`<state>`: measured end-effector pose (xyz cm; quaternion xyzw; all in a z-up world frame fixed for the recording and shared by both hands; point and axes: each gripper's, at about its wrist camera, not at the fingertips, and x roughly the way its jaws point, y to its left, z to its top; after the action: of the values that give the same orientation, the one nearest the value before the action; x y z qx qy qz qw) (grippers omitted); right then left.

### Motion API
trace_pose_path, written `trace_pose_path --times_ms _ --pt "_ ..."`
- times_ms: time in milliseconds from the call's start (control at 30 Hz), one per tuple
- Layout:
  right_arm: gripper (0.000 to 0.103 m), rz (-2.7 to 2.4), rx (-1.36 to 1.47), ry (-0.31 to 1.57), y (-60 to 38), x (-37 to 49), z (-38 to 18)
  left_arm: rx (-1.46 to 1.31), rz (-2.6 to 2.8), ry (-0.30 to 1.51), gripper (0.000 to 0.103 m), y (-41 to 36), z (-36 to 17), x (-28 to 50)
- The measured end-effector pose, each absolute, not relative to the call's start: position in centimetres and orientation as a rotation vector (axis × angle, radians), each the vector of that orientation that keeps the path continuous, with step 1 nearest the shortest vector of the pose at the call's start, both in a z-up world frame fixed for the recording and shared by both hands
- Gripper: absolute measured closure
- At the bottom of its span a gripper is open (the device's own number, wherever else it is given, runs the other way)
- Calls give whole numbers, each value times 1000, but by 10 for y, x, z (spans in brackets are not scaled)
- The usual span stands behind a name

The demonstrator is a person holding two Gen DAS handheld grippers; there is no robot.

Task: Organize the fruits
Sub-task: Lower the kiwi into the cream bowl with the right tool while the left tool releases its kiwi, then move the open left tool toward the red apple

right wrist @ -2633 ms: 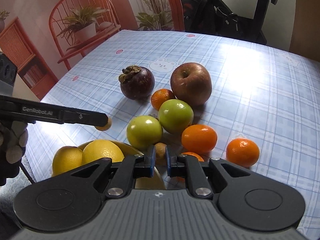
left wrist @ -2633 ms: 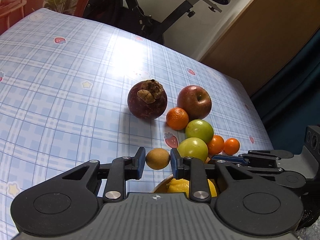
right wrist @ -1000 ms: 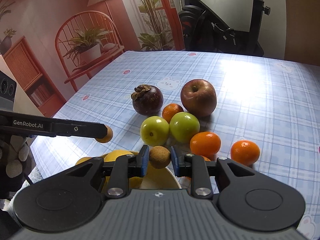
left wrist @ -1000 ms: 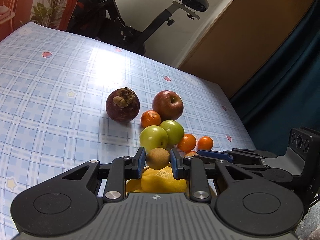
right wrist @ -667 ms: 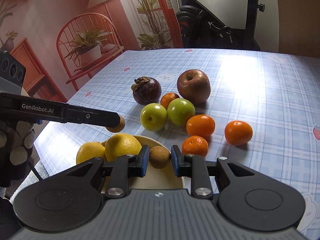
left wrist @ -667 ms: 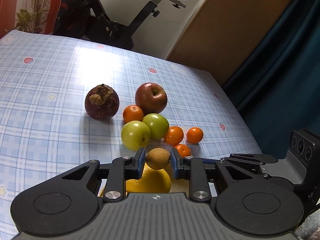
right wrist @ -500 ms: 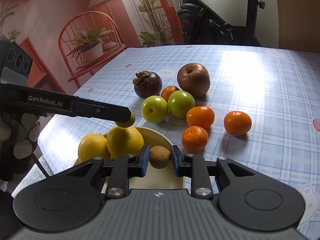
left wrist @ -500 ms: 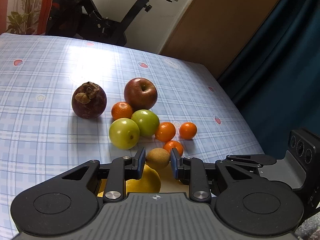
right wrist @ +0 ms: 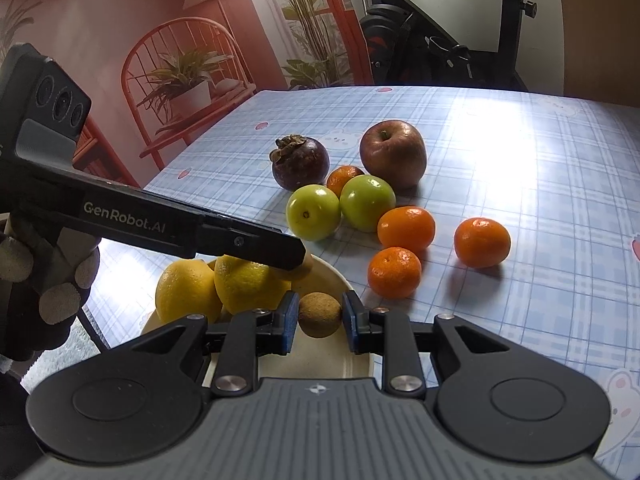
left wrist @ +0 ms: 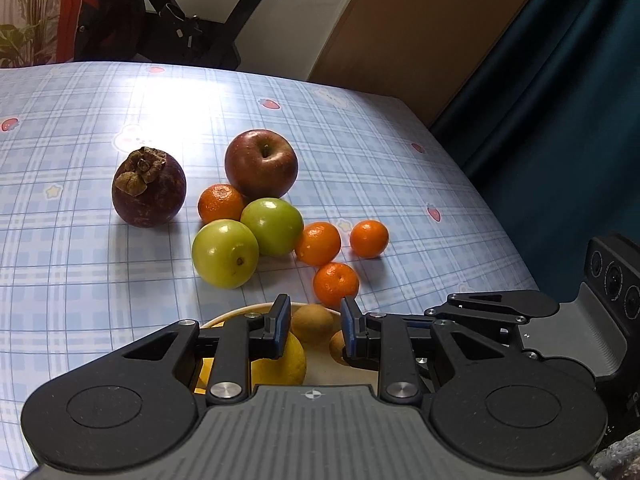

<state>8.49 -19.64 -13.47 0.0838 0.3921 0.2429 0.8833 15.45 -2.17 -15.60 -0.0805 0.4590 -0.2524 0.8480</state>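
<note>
My left gripper (left wrist: 314, 320) is shut on a small brown round fruit (left wrist: 312, 322), held just above the cream bowl (left wrist: 236, 314). My right gripper (right wrist: 320, 316) is shut on a second small brown fruit (right wrist: 320, 314) over the same bowl (right wrist: 344, 282). Two lemons (right wrist: 184, 288) (right wrist: 248, 284) lie in the bowl. In the right wrist view the left gripper (right wrist: 290, 254) reaches in from the left, over the lemons, and hides most of its fruit. The right gripper's fingers (left wrist: 492, 304) show at the right of the left wrist view.
On the blue checked tablecloth (right wrist: 540, 184) beyond the bowl lie a mangosteen (right wrist: 300, 164), a red apple (right wrist: 394, 154), two green apples (right wrist: 314, 212) (right wrist: 366, 202) and several tangerines (right wrist: 482, 236). A gloved hand (right wrist: 48, 276) holds the left gripper. An exercise bike (right wrist: 420, 48) stands behind the table.
The left gripper has carried its brown fruit rightwards and slightly down, to over the bowl beside the right gripper. The right gripper, having lifted its fruit off the table, now holds still there.
</note>
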Motion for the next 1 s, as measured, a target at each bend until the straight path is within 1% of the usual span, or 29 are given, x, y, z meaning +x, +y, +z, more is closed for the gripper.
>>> trace_pose_path --times_ms 467,1000 --pt "76 429 186 779 -213 84 -127 -181 -478 890 75 -9 -139 149" --pt "76 382 184 768 -229 85 -128 -209 -378 877 75 17 -133 163"
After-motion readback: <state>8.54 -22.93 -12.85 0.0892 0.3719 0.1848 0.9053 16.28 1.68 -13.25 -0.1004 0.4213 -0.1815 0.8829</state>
